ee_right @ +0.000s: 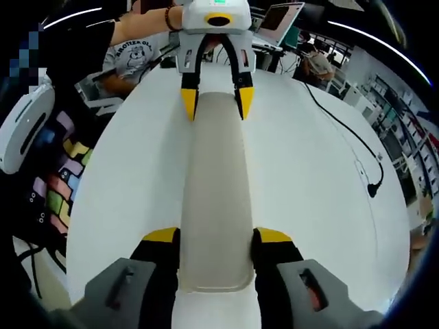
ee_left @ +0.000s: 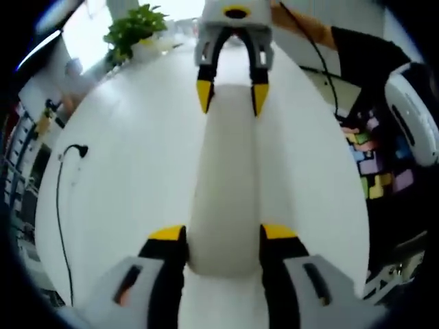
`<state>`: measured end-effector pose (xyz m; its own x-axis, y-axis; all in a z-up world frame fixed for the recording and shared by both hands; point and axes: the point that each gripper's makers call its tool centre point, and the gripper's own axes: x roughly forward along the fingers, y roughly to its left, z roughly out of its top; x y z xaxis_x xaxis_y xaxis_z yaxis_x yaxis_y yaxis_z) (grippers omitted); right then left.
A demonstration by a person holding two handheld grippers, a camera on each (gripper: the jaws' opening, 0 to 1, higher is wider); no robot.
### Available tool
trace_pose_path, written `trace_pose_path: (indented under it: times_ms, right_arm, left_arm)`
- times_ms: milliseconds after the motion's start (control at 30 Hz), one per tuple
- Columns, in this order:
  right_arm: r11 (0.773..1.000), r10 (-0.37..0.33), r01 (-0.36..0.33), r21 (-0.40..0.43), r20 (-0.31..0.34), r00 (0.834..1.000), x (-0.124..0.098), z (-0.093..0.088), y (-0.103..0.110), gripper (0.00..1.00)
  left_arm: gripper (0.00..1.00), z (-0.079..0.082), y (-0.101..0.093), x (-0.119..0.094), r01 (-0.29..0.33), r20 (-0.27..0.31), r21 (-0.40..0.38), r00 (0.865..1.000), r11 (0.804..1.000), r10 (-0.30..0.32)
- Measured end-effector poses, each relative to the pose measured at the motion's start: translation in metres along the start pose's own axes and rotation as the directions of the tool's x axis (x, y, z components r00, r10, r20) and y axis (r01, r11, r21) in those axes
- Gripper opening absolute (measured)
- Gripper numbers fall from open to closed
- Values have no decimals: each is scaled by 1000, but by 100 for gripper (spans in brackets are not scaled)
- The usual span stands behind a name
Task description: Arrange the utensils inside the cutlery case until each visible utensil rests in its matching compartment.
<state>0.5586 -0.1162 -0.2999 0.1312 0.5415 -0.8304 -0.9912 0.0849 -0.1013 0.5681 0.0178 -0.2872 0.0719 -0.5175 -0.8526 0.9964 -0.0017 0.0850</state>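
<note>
In the left gripper view we see the left gripper [ee_left: 223, 234] at the bottom, yellow-tipped jaws clamped on the near end of one long cream cutlery case [ee_left: 230, 171]. The case's long axis runs straight away from the camera, from this gripper to the right gripper [ee_left: 232, 96] at the far end, whose jaws close on the other narrow end. The case lies over the white table [ee_left: 123, 185], held between the two grippers; we cannot tell whether it touches the table top. The case looks closed or bottom-up, smooth, and we see no label on it.

On the left of the table one black cable [ee_left: 60, 205] ends in a plug. Farther back stands one green plant [ee_left: 134, 27]. On the right edge we count one white rounded device [ee_left: 415, 113] and a patch of coloured blocks [ee_left: 374, 161], plus a person's arm in a dark sleeve [ee_left: 363, 51].

In the right gripper view the right gripper [ee_right: 216, 241] grips the near rounded end of the same case [ee_right: 216, 185], with the left gripper [ee_right: 215, 99] pinching the far end. The long axis again runs straight away from the camera. One black cable [ee_right: 357, 151] with a plug crosses the table [ee_right: 309, 178] on the right. Beyond, a person in a printed shirt [ee_right: 134, 51] sits behind; the print is too blurred to read. One open laptop [ee_right: 278, 20] sits at the far end.
</note>
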Motion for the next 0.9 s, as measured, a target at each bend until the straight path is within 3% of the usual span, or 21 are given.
trace_pose_path:
  times_ms: [200, 467, 900]
  right_arm:
    - [1000, 0, 0, -9, 4, 1000, 2, -4, -14, 43]
    - [1000, 19, -19, 0, 53, 998, 6, -6, -28, 43]
    - [999, 40, -40, -4, 29, 999, 21, -14, -39, 44]
  left_arm:
    - [44, -1, 17, 11, 19, 11, 26, 1000, 999, -19]
    - [44, -1, 29, 22, 36, 37, 2, 999, 999, -36]
    - [44, -6, 40, 28, 40, 23, -24, 999, 999, -39]
